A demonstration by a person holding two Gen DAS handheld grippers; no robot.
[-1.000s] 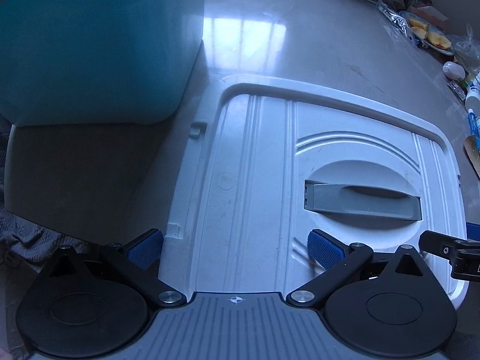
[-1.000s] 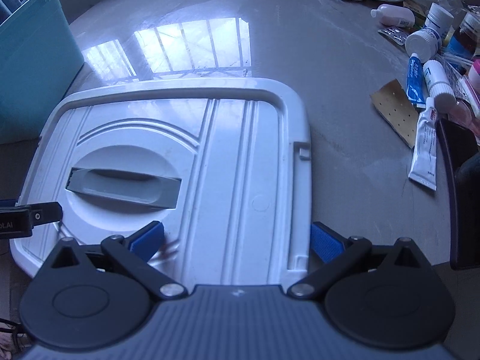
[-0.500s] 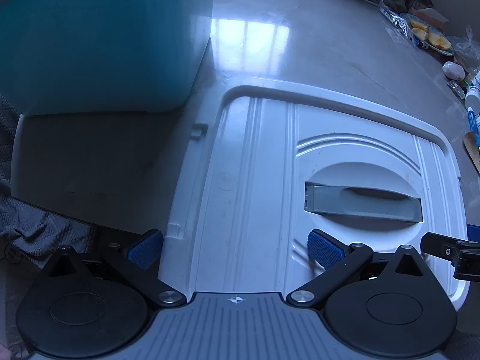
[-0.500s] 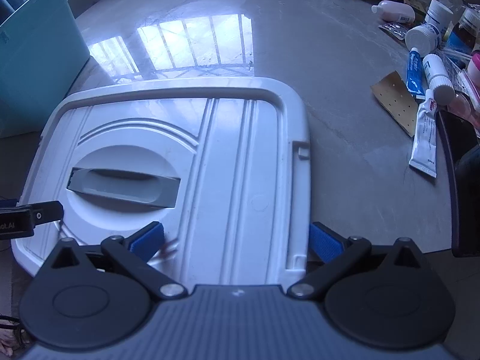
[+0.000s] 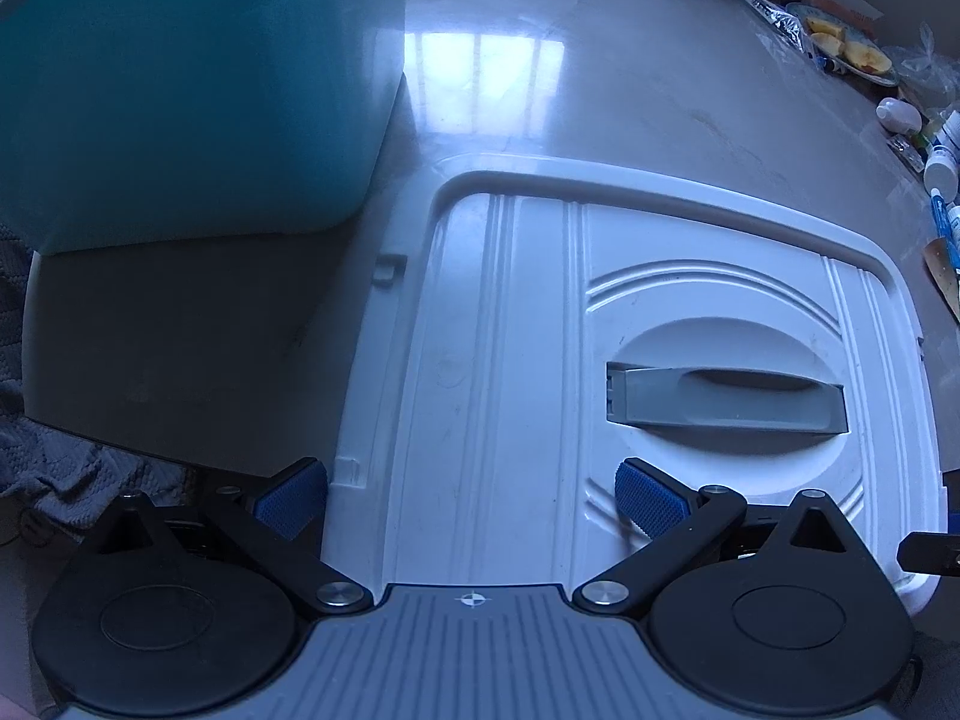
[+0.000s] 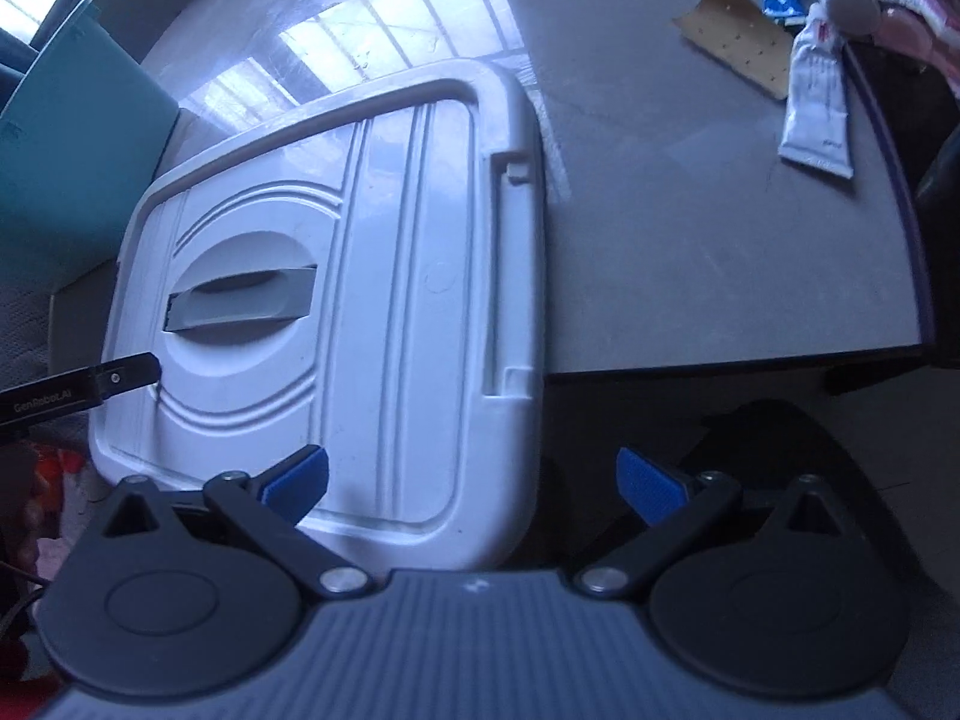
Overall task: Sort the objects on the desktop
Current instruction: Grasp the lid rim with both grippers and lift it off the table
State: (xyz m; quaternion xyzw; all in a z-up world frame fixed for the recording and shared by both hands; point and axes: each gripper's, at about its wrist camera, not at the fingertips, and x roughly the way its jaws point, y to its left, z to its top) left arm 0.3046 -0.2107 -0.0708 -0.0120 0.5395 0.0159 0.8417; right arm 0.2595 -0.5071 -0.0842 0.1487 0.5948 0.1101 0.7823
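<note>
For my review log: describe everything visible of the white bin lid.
The white bin lid looks like glossy moulded plastic, rectangular with rounded corners, a raised rim and ribbed grooves. A grey handle lies flat in a round recess. It lies top-up on the table, beside the teal bin, its near end overhanging the edge. Both open grippers straddle it.

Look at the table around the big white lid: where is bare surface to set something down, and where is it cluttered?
Bare: the glossy grey tabletop beyond the white plastic lid, bordered by the teal plastic bin; also the strip between the lid's right edge and the white squeeze tube. Crowded: the far right edge, around the tubes, white bottles and plate of fruit slices.
</note>
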